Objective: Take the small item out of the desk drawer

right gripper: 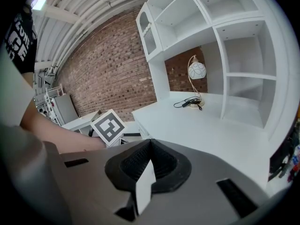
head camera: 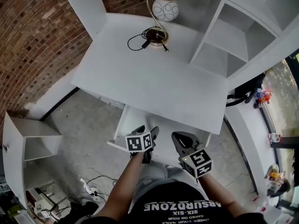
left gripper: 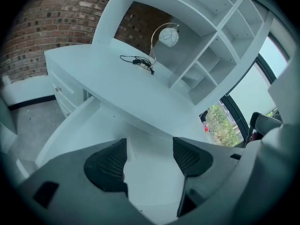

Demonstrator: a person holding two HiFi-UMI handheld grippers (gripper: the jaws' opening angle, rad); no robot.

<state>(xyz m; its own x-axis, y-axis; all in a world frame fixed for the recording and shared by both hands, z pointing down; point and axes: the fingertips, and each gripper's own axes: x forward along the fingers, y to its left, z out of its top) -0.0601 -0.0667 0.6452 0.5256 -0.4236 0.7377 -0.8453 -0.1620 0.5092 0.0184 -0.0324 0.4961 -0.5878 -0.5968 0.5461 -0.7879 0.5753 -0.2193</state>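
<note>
The white desk [head camera: 149, 80] has its drawer [head camera: 132, 120] pulled out toward me. In the left gripper view the drawer's bare white floor [left gripper: 154, 172] lies under the jaws. My left gripper [head camera: 147, 135] [left gripper: 149, 154] hangs over the drawer's near end, open, nothing between its black pads. My right gripper [head camera: 180, 140] [right gripper: 150, 159] is beside it at the drawer's right, lifted and pointing over the desktop. It is shut on a small flat white item [right gripper: 144, 187] that sticks out between its pads. The item is hidden in the head view.
A globe lamp [head camera: 164, 7] and a black cable [head camera: 140, 38] sit at the back of the desktop. White shelves [head camera: 233, 36] rise at the right. A small white cabinet [head camera: 28, 139] stands on the floor at the left, by the brick wall [head camera: 32, 41].
</note>
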